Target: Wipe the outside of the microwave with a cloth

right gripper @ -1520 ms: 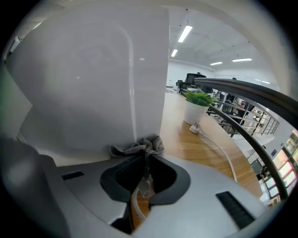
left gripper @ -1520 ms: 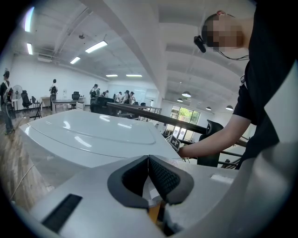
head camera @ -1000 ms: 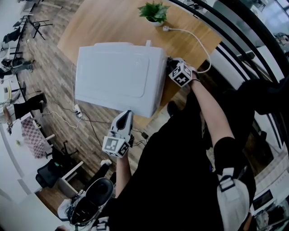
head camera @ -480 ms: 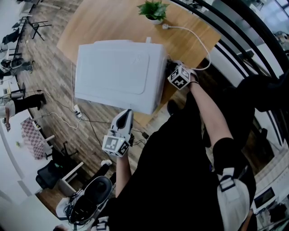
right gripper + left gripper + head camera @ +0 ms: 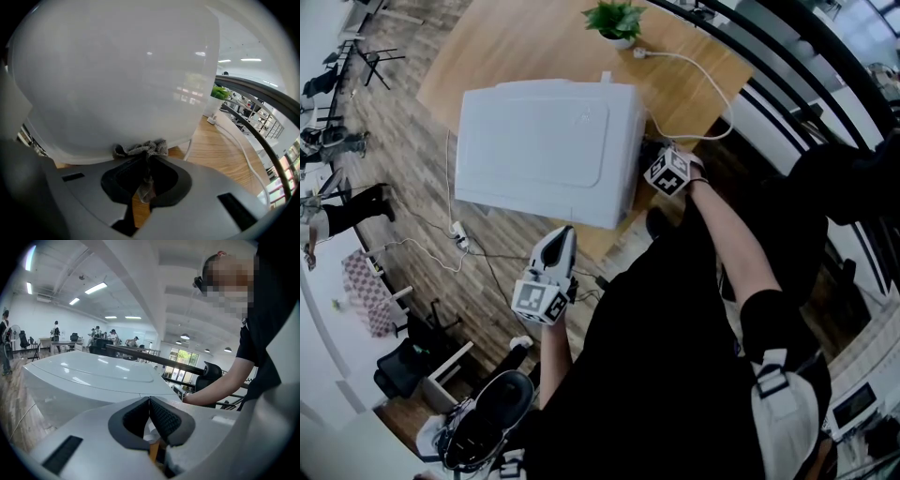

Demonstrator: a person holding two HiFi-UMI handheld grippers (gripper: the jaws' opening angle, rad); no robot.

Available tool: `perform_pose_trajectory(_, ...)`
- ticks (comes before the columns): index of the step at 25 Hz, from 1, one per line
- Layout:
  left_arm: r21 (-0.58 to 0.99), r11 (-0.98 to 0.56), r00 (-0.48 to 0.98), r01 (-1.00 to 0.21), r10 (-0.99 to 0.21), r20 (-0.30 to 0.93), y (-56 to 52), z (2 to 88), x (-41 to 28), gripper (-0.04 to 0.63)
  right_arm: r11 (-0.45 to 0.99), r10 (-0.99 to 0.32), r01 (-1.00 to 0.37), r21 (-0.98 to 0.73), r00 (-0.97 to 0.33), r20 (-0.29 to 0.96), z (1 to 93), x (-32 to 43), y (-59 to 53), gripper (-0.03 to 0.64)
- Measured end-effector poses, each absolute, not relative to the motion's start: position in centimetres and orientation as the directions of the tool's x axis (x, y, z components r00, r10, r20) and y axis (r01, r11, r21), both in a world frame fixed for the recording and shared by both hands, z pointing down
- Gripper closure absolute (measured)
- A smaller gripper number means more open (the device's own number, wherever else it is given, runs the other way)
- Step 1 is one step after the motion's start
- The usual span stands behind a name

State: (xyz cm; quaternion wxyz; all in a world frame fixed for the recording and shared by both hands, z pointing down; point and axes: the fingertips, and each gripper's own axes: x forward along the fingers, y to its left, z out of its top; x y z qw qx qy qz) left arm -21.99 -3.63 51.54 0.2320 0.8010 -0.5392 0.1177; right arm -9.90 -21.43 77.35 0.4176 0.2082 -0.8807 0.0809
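Note:
The white microwave (image 5: 548,150) sits on a wooden table (image 5: 516,42). My right gripper (image 5: 652,167) is at its right side wall, low down, shut on a grey cloth (image 5: 140,149). In the right gripper view the cloth presses against the microwave's white side (image 5: 117,79), just above the tabletop (image 5: 215,150). My left gripper (image 5: 561,246) hangs in front of the microwave's near edge, off the table, with its jaws shut and nothing between them. In the left gripper view the microwave's top (image 5: 93,373) lies ahead of my left gripper (image 5: 149,401).
A potted plant (image 5: 617,21) and a white power cable (image 5: 712,89) lie on the table behind the microwave. A black railing (image 5: 787,75) runs at the right. Cables and a power strip (image 5: 457,230) lie on the wooden floor at left.
My right gripper has slid with the cloth along the microwave's right side, nearer to me and lower. My left gripper has stayed in place.

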Motion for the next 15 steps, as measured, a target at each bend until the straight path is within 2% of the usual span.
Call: perform_pose_trajectory(15, 0.247, -0.338, 0.414, -0.908, -0.812, 0.412, -1.2, 51.4, -22.5, 0.592, 0.910, -0.275, -0.413, 0.022, -0.564, 0.778, 77.6, -10.7, -15.3, 0.586)
